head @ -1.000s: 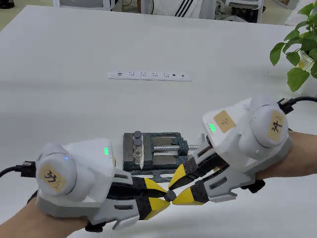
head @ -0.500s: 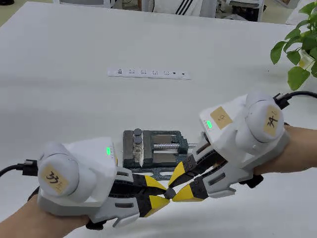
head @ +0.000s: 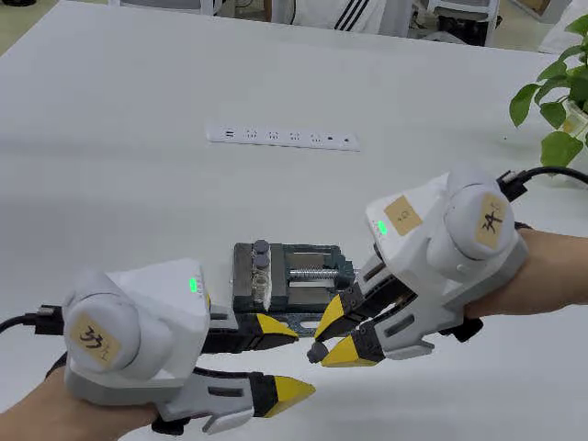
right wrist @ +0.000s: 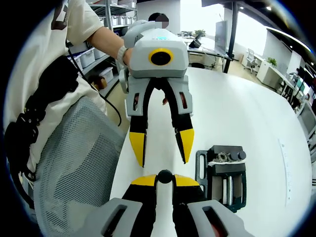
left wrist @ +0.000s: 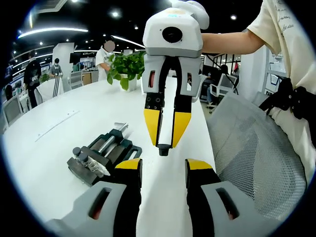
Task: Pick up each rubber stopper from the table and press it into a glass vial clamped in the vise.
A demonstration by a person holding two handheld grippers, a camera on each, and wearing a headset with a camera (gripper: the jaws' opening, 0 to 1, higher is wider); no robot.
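A small black rubber stopper (head: pixel 316 353) is pinched between the yellow tips of my right gripper (head: pixel 319 348), just in front of the dark vise (head: pixel 308 280). Glass vials (head: pixel 262 269) stand clamped at the vise's left end, two of them with dark stoppers on top. My left gripper (head: pixel 295 360) stands open, its jaws spread above and below the stopper without touching it. The left gripper view has the right gripper (left wrist: pixel 163 142) holding the stopper (left wrist: pixel 163 150) tip-down. In the right gripper view the stopper (right wrist: pixel 164 176) sits between my shut jaws, facing the open left gripper (right wrist: pixel 163 148).
A white power strip (head: pixel 280 138) lies further back on the white table (head: pixel 110 165). A potted plant (head: pixel 556 110) stands at the right edge. A grey mesh chair (left wrist: pixel 252 148) is beside the table's near edge. People stand in the room behind.
The left gripper has opened and let go of the stopper, which both grippers had been pinching. The right gripper keeps hold of it.
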